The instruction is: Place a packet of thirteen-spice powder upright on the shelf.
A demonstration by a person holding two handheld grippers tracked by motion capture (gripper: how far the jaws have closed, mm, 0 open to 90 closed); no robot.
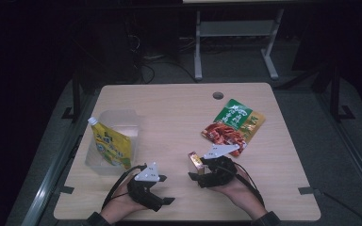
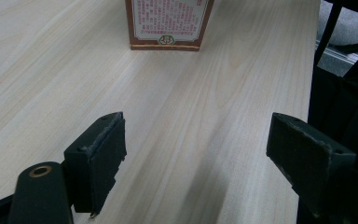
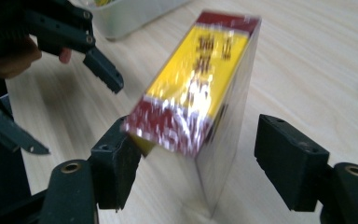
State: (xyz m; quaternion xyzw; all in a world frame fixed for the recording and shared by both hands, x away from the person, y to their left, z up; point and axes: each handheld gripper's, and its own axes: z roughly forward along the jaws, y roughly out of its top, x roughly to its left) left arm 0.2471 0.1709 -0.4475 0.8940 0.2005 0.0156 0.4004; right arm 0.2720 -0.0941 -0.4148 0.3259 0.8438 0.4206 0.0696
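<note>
One wooden table (image 1: 179,117) holds one box (image 3: 200,88), two pouches, one clear container (image 1: 118,125); left gripper (image 2: 196,154) and right gripper (image 3: 198,163) both gape, jaws spread

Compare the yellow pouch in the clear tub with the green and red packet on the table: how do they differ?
The yellow pouch leans up inside the clear tub; the green and red packet lies flat on the bare table. The pouch has a white spout at its top, while the packet has none. The pouch sits at the table's left, the packet at its right. Both are printed food packs, and neither pair of tongs touches them.
</note>
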